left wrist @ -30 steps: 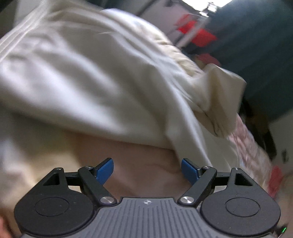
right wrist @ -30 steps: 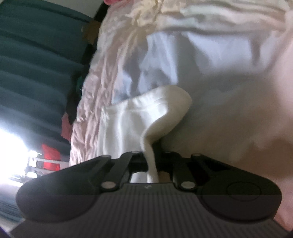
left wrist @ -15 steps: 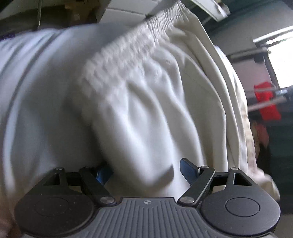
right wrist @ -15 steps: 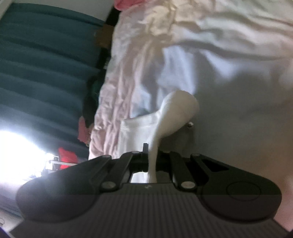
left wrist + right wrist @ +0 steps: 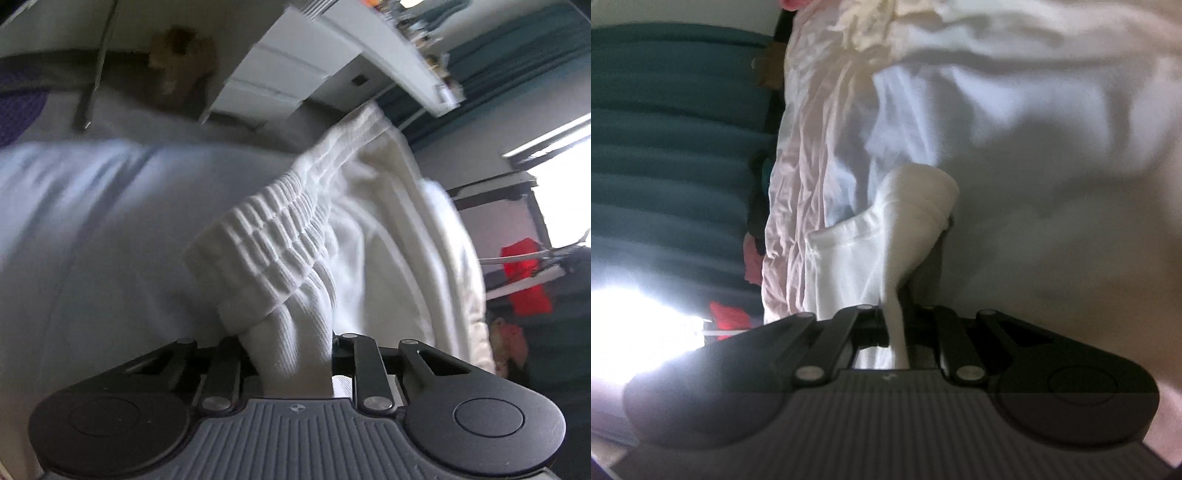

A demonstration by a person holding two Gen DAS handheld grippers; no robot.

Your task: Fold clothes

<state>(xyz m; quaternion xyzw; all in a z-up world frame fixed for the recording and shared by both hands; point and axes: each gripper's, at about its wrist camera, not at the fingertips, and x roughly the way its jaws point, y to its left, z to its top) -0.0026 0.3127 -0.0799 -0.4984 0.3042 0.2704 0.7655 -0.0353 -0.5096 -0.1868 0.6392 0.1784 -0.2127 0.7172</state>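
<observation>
Left gripper [image 5: 293,363] is clamped on the white shorts [image 5: 295,240] at the waistband, fingertips buried in cloth. Right gripper [image 5: 897,332] pinches a hem fold (pads hidden) above the sheet [image 5: 1052,129].

A crumpled pale pink bedsheet [image 5: 798,177] lies beside dark teal pleated curtains [image 5: 672,147]. A red cloth [image 5: 526,280] hangs on a metal rack; white shelving [image 5: 295,66] stands behind.
</observation>
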